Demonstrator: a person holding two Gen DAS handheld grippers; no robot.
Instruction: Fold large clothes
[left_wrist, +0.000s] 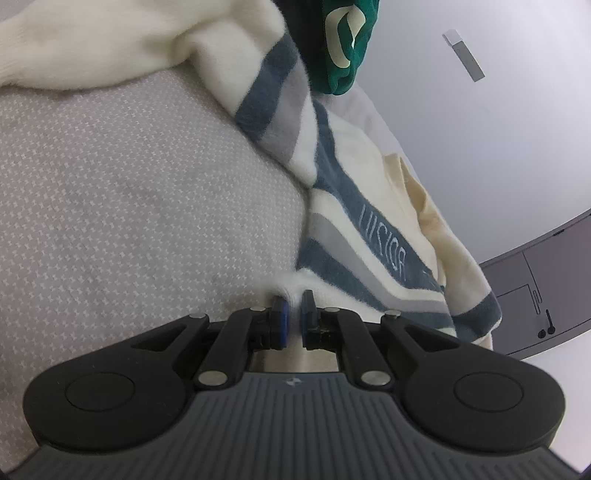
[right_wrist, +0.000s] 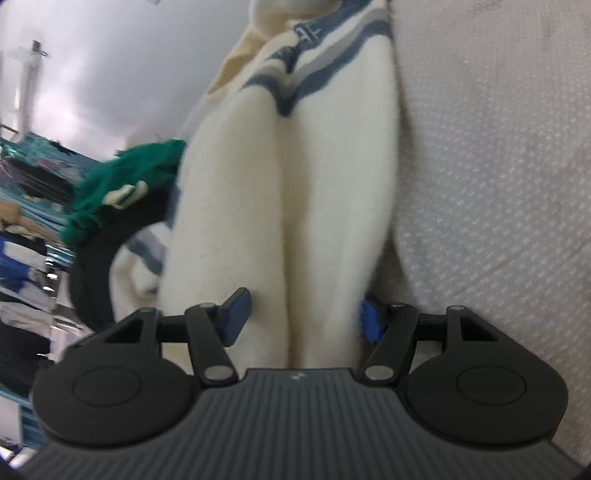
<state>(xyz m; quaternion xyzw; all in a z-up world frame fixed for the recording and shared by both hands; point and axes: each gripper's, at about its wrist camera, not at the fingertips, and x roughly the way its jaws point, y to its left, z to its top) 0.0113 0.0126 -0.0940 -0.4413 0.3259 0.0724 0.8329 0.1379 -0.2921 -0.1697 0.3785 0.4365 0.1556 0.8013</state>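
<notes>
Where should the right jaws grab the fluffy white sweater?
On the plain cream fold of the sweater already lying between the right gripper's jaws, coming straight along it from the near end. It is bunched into a thick roll there, narrow enough for both pads, and clear of the green garment.

Soft, even indoor light, fairly bright, no hard shadows; source not visible. Left wrist view sharp: the weave of the grey patterned cover and the lettering on the striped sweater read clearly. Right wrist view motion-blurred, worst on the cluttered shelves at the left edge and the green garment. Strong fisheye bending at the edges of both views, dark corners at the bottom. Slight sheen on the black plastic; no real glare.
</notes>
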